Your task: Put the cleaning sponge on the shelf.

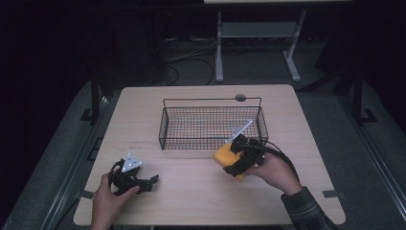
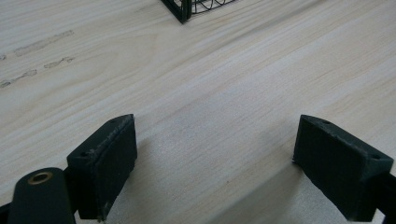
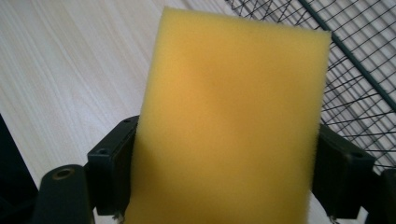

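A yellow sponge (image 3: 233,116) stands between the jaws of my right gripper (image 3: 224,177), which is shut on its two sides. From above, the sponge (image 1: 223,155) and right gripper (image 1: 234,163) hover just in front of the black wire basket (image 1: 210,143), near its front right corner. My left gripper (image 1: 152,182) rests low over the table's front left, held by a hand. Its jaws stand wide apart in the left gripper view, with bare wood between the pads (image 2: 105,163).
The wire basket (image 3: 355,60) lies close behind the sponge in the right gripper view, and one of its corners (image 2: 182,11) is at the top of the left gripper view. A wooden table (image 1: 191,191) carries everything. Dark floor, cables and a stand lie beyond.
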